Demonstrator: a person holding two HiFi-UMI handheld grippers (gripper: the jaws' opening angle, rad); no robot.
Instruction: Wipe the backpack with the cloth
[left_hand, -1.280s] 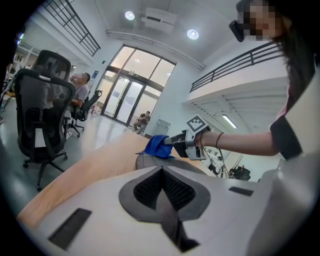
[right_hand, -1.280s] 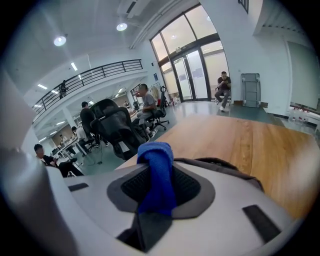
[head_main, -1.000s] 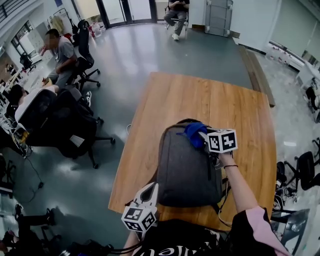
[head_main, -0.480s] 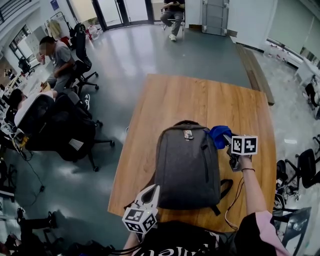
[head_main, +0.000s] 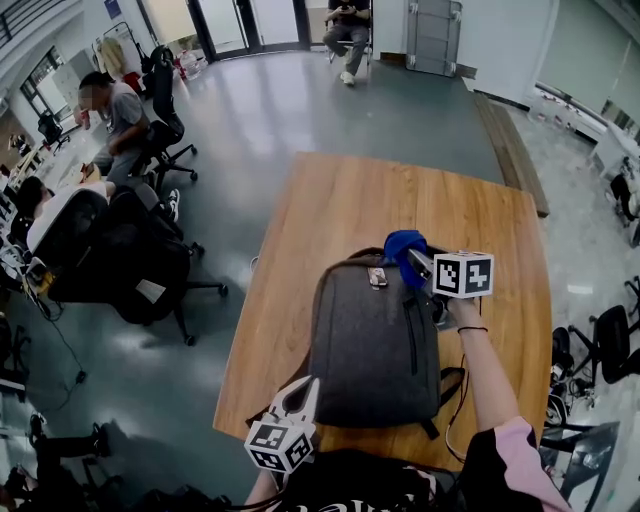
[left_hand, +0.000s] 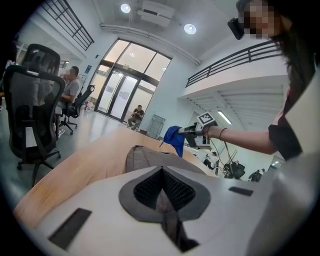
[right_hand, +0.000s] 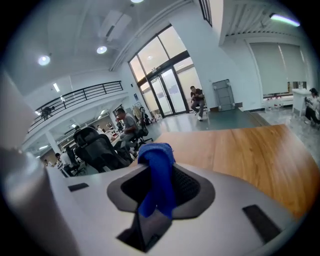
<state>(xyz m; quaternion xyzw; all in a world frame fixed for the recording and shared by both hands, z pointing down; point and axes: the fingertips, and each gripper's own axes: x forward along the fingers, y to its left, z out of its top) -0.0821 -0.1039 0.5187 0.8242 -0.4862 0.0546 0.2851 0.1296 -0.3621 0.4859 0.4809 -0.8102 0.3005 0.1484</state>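
A grey backpack (head_main: 372, 340) lies flat on the wooden table (head_main: 340, 200), its top end pointing away from me. My right gripper (head_main: 414, 259) is shut on a blue cloth (head_main: 401, 244) and holds it at the bag's top right corner, by the handle. In the right gripper view the cloth (right_hand: 156, 156) hangs bunched between the jaws. My left gripper (head_main: 304, 388) is shut with nothing in it, low at the bag's near left corner by the table's front edge. The left gripper view shows the backpack (left_hand: 144, 156) and the cloth (left_hand: 173, 140) beyond it.
Black office chairs (head_main: 120, 250) and seated people (head_main: 118, 112) fill the floor to the left. A long bench (head_main: 512, 145) runs past the table's far right corner. A thin cable (head_main: 452, 415) trails by the bag's strap at the near right. Another person sits by the doors (head_main: 347, 22).
My right gripper swung the cloth off the bag's right side, then brought it back left onto the top right corner. The left gripper has barely shifted.
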